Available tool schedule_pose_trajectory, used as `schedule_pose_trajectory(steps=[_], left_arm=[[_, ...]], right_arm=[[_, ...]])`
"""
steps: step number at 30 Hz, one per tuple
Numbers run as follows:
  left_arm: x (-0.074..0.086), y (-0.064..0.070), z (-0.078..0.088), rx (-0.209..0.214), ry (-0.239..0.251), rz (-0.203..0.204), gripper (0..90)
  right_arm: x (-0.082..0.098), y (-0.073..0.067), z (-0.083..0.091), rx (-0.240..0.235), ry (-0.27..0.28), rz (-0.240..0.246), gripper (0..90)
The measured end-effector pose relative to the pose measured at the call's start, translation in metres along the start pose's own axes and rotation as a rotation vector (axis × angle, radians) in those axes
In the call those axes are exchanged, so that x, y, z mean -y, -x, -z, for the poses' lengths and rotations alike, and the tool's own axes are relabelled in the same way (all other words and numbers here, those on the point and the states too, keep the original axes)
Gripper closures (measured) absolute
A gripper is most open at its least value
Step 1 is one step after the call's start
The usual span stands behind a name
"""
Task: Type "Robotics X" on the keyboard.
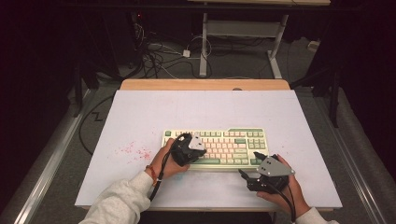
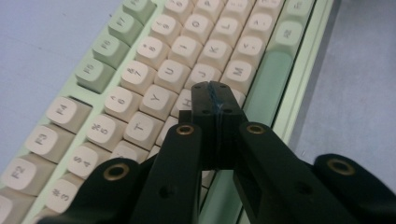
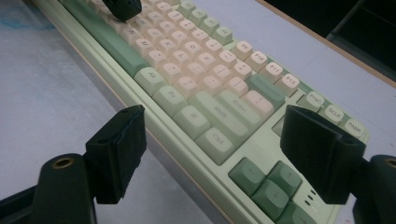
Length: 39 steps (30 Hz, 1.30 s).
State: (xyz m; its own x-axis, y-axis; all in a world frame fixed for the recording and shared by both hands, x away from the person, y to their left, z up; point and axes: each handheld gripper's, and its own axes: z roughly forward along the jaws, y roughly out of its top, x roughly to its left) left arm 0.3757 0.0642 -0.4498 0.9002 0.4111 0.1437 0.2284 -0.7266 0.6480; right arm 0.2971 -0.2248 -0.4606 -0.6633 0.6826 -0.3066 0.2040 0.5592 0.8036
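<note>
High view: left gripper point(image 1: 198, 140) over the keyboard point(image 1: 233, 144), whose long axis runs left to right across the bench point(image 1: 140, 112).
Left gripper view: its jaws are pressed together, empty, tip poised above the H key point(image 2: 184, 100). Right gripper view: right gripper point(image 3: 212, 149) gapes wide, empty, off the keyboard's near right corner.

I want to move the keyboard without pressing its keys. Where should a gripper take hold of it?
Probably the keyboard's bare right end, beside the arrow keys. The open right gripper already faces this corner, and the case lies flat, so come in level from the right.
</note>
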Motion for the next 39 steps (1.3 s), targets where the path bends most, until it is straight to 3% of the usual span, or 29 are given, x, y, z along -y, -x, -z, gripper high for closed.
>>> schedule_pose_trajectory(steps=[5, 11, 24, 34, 36, 39], left_arm=[[0.001, 0.0, 0.009, -0.021, 0.03, -0.011, 84.9], [0.006, -0.005, 0.021, -0.048, 0.081, 0.005, 78.2], [0.03, -0.003, 0.048, -0.163, 0.153, -0.037, 47.3], [0.052, 0.002, 0.059, -0.224, 0.167, -0.033, 30.9], [0.057, 0.003, 0.061, -0.24, 0.168, -0.033, 24.2], [0.065, 0.002, 0.065, -0.241, 0.188, -0.007, 21.2]], right_arm=[[0.001, 0.002, 0.0, 0.007, -0.002, 0.001, 22.9], [0.001, 0.001, 0.0, 0.007, -0.006, 0.001, 23.0], [0.001, 0.002, -0.001, 0.008, -0.018, 0.002, 23.2], [0.0, 0.004, 0.0, 0.006, -0.008, -0.008, 23.7], [0.001, 0.004, 0.0, 0.006, -0.011, -0.012, 23.7], [0.0, 0.004, -0.002, -0.002, -0.015, -0.014, 23.7]])
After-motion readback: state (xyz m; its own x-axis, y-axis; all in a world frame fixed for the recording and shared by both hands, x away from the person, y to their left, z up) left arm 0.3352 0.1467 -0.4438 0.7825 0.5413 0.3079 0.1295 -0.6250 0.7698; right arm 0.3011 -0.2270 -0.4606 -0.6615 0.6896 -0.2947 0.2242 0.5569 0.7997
